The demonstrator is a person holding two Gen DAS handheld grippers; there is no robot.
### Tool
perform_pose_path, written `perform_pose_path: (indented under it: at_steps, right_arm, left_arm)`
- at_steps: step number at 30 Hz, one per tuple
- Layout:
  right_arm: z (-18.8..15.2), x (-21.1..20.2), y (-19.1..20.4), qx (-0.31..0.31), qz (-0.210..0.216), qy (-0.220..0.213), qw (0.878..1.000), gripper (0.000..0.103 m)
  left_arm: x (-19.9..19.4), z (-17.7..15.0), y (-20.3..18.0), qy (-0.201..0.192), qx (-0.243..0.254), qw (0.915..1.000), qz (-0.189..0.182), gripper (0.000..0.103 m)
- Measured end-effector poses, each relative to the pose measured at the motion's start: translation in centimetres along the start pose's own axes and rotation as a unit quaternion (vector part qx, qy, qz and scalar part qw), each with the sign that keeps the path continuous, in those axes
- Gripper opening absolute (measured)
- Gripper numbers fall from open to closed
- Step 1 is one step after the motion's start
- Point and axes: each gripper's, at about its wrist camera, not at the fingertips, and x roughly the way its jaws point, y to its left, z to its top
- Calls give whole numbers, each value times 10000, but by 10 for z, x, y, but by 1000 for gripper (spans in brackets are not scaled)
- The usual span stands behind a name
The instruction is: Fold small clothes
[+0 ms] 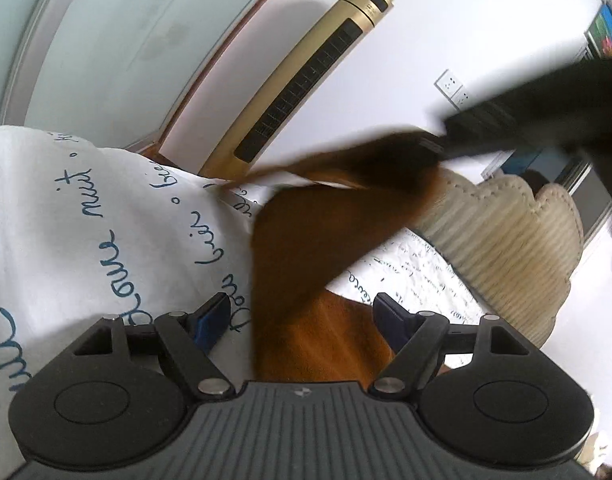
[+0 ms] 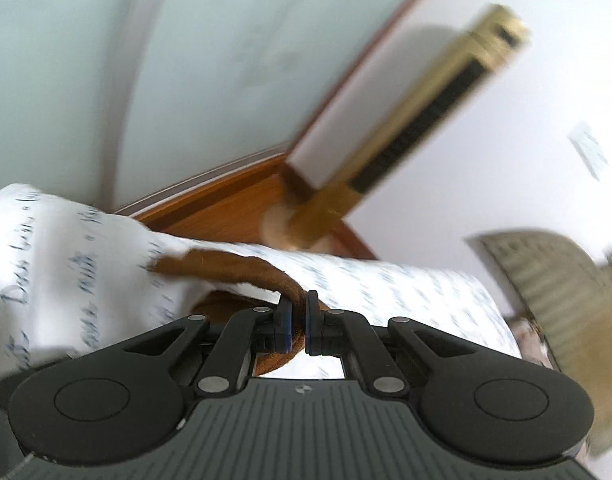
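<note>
Brown garment (image 1: 306, 264) on white script-print cloth (image 1: 86, 240) in left wrist view, lying between wide-open left gripper (image 1: 302, 316) jaws, pads not pressing it; one end lifted toward blurred right gripper (image 1: 486, 128) upper right, beige ribbed cushion (image 1: 506, 240) behind, gold tower fan (image 1: 306, 76) by wall. Right wrist view: right gripper (image 2: 300, 322) jaws clamped tight on brown garment (image 2: 234, 266) edge, rest trailing left over cloth (image 2: 386, 292), frame motion-blurred.

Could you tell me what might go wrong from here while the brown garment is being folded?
The right gripper pinches only a thin edge of the brown fleece garment, so it may slip free. The left gripper is open around the cloth, so nothing anchors that end against dragging across the white script-printed sheet.
</note>
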Motion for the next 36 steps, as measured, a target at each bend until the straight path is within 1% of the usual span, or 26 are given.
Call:
perform_pose_path:
  at_steps: [3,5,7,9,13,16,18,20,24,27,28,29,30,31,33,35,36]
  right_arm:
    - [-41,-21,-32,564,-408,-167,9974,5]
    - [-73,-34,-53,940,-675,-217,9930,5]
    - [-104,-47,-70,1301,-852,-223,9876,5]
    - [-137,-59,-87,1746,-1032,-204,9790,5]
    - [-202,-84,-110,2666,-1196,-216,9561,5]
    - [-244,-99,-118,3079,-1461,-203,9399,6]
    - [-275,-105,-123,3299,-1643,-137,9295,6]
    - [-303,-108,-123,3475,-1708,4,9220,6]
    - [-353,-110,-115,3857,-1656,329,9071,6]
    - [-379,-100,-104,4207,-1306,518,8963,7]
    - [-388,-99,-97,4348,-1188,546,8910,10]
    - [-395,-96,-94,4481,-1021,599,8861,20]
    - [-397,-94,-93,4581,-926,627,8819,26]
    - [-401,-97,-90,4693,-863,567,8770,32]
    - [-403,-112,-90,4891,-721,367,8684,33]
    - [-400,-130,-94,4978,-669,99,8647,34]
    - [-395,-140,-96,4974,-653,-81,8650,36]
  left_arm:
    - [-1,0,-6,40,152,9999,21,78]
    - [-1,-3,-13,49,330,9994,-40,78]
    - [-7,-5,-20,107,481,9987,-123,78]
    - [-8,-10,-33,199,628,9976,-235,78]
    - [-11,-24,-62,304,1071,9926,-478,78]
    - [-4,-44,-85,500,1469,9862,-575,78]
    - [-1,-57,-92,679,1601,9830,-590,78]
    - [0,-70,-99,782,1764,9797,-542,78]
    - [0,-86,-101,931,2098,9728,-311,78]
    - [-1,-94,-98,1047,2252,9685,-190,78]
    - [-4,-95,-97,1095,2312,9666,-178,78]
    - [-8,-95,-95,1135,2402,9639,-188,78]
    - [-11,-94,-95,1167,2492,9612,-210,78]
    - [-17,-95,-94,1206,2604,9576,-234,78]
    - [-27,-96,-96,1289,2808,9505,-331,78]
    - [-42,-96,-99,1297,2977,9444,-511,78]
    - [-49,-97,-102,1233,3055,9423,-592,78]
